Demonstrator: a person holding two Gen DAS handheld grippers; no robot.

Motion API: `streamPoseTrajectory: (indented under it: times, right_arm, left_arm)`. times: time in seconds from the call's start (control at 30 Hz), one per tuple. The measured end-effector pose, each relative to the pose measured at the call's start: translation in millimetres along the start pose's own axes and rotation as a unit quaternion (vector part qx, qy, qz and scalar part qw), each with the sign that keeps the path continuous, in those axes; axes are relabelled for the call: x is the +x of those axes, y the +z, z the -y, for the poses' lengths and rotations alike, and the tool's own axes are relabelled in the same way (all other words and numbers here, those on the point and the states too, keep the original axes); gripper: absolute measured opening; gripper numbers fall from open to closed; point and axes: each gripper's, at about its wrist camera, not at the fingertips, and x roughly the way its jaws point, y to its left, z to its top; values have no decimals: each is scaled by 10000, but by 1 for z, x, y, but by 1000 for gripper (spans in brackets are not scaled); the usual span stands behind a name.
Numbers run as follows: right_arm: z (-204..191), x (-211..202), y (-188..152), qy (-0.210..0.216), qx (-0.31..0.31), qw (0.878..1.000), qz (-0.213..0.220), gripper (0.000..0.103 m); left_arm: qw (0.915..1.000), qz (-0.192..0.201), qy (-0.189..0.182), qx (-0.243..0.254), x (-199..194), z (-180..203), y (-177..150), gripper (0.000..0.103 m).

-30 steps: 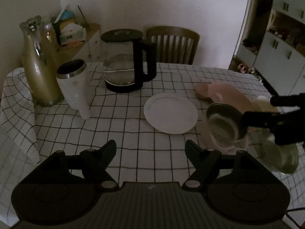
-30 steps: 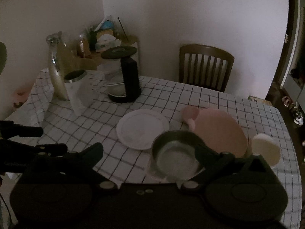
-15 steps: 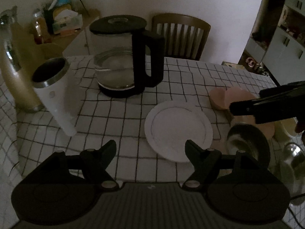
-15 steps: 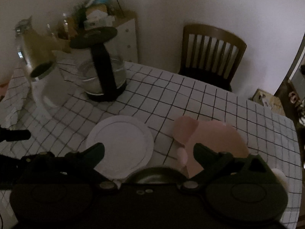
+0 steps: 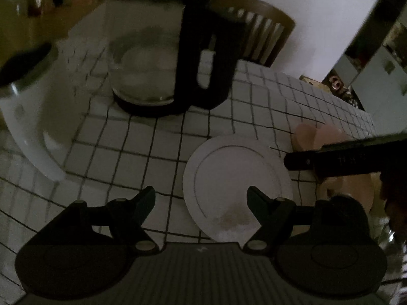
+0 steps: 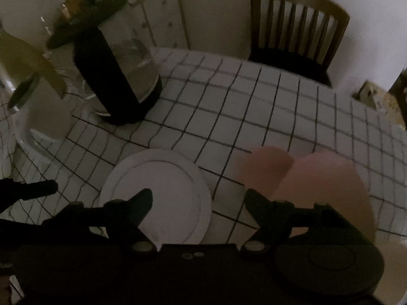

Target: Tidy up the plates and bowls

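Note:
A white plate [image 5: 236, 178] [image 6: 157, 190] lies flat on the checked tablecloth. My left gripper [image 5: 201, 198] hovers over the plate's left rim, open, with nothing pressed between its fingers. My right gripper [image 6: 199, 198] hovers over the plate's right rim. Its jaws are closing but still stand wide apart, and the pads touch nothing. A large pink plate [image 6: 330, 190] [image 5: 356, 190] and a small pink dish [image 6: 267, 167] [image 5: 305, 134] lie to the right of the white plate. Each gripper shows in the other's view as a dark bar.
A glass kettle [image 5: 157, 71] [image 6: 117, 76] with a black handle stands behind the white plate, and a white tumbler [image 5: 30, 101] [image 6: 33, 117] stands to its left. A wooden chair [image 6: 297, 25] is at the table's far side. A shiny bowl's rim [image 5: 389, 239] shows at the right edge.
Both grippers have come forward and down, close over the white plate. The right gripper's jaws have narrowed. The metal bowl has slipped out of the right wrist view.

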Motion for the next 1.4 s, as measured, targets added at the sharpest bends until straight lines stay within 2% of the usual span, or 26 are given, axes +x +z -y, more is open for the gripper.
streamPoseTrajectory:
  times: [0.17,0.2,0.37,0.43,0.47,0.63,0.7,0.9,1.23,1.4]
  right_arm:
    - [13,21,7,80,386,9988,-305,71]
    - [15,24,7,110,457,9983,-357,69]
    - [22,36,6,167,599,9966,-535,55]
    - [23,41,5,241,630,9961,-574,51]
    - [24,43,4,240,636,9959,-599,50]
    - [26,51,2,276,714,9944,-728,41]
    - [26,52,2,254,702,9945,-728,39]
    - [29,53,2,256,684,9945,-751,35]
    - [30,61,4,241,627,9941,-851,30]
    - [29,61,4,440,643,9934,-843,17]
  left_arm:
    - [9978,-304,-169,-564,20,-17,6,76]
    - [9973,-348,-214,-602,22,-19,7,69]
    - [9960,-537,-294,-650,34,-17,10,59]
    - [9957,-573,-329,-647,37,-15,11,52]
    - [9954,-596,-358,-658,39,-14,12,44]
    - [9955,-597,-327,-666,43,-14,13,41]
    - [9949,-633,-300,-731,44,-19,14,32]
    - [9920,-729,-385,-961,51,-29,13,29]
    - [9917,-718,-442,-970,54,-30,7,19]
    - [9922,-676,-408,-960,54,-30,6,13]
